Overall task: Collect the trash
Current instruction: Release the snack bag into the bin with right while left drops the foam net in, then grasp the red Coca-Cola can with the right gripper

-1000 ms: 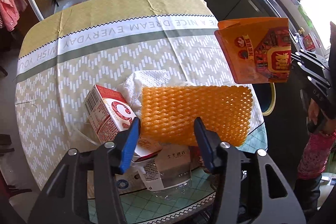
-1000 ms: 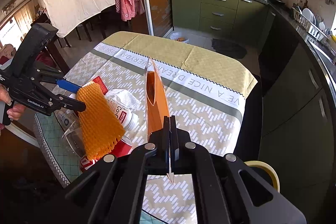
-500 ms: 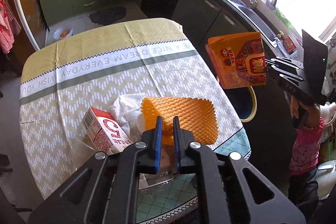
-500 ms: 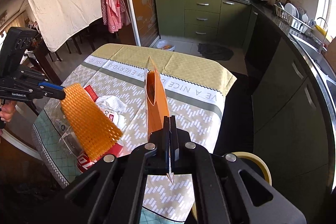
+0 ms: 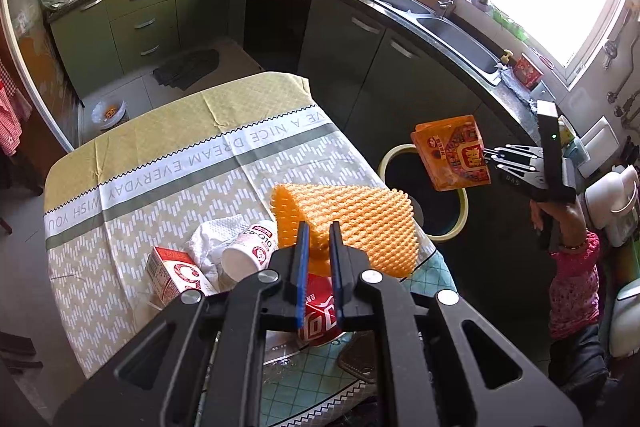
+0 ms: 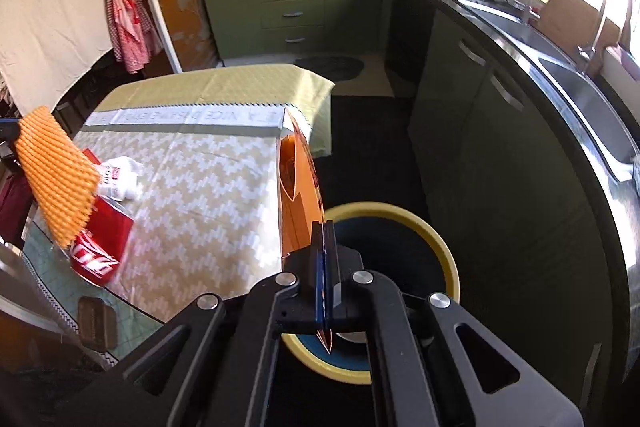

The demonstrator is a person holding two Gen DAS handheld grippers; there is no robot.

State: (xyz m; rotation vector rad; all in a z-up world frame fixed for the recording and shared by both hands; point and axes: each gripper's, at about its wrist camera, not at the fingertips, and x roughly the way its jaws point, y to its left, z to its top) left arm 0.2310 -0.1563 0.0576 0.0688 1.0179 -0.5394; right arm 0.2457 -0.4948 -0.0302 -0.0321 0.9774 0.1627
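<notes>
Left gripper [image 5: 319, 247] jaws, open before, now pinch foam net [image 5: 360, 223] (lifted).

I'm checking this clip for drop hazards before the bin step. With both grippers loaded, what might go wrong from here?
1. The right gripper pinches only one corner of the orange packet, which hangs at the bin rim's table side; released now, it may miss.
2. The left gripper holds the foam net by one edge above the can and bottle; the dangling net might snag or nudge them.

A clothed table [image 5: 168, 163] bears a carton [image 5: 172, 273], tissue [image 5: 208, 239], bottle [image 5: 250, 247] and red can [image 6: 102, 239].
</notes>
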